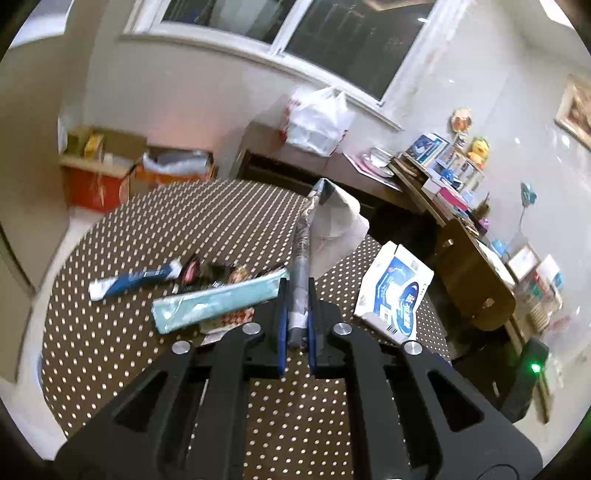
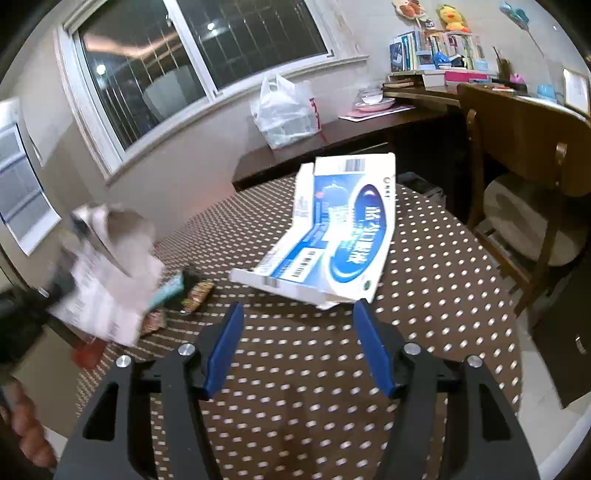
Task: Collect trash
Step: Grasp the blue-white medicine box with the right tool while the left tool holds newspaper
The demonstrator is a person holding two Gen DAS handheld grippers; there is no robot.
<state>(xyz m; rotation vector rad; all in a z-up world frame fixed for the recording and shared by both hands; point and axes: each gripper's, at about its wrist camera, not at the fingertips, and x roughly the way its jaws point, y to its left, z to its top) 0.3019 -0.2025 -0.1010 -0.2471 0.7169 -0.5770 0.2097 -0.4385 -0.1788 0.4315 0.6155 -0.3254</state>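
A white plastic bag (image 2: 282, 114) stands on the dark sideboard (image 2: 332, 142) under the window (image 2: 192, 55). A wooden chair (image 2: 524, 162) sits near the dotted desk (image 2: 424, 295). Books (image 2: 436, 48) and a yellow duck toy (image 2: 452, 16) crowd the shelf.

Left wrist view: from behind left tongs (image 1: 296, 295), angled down across dotted tabletop (image 1: 147, 229) toward window wall, close. Right wrist view: from behind right tongs (image 2: 297, 314), same downward tilt, close. Shared: blue-white carton (image 1: 395, 291) (image 2: 332, 229), white plastic bag (image 1: 317, 118) (image 2: 282, 110), desk clutter.

Indoor lamplight, fisheye warp, motion blur
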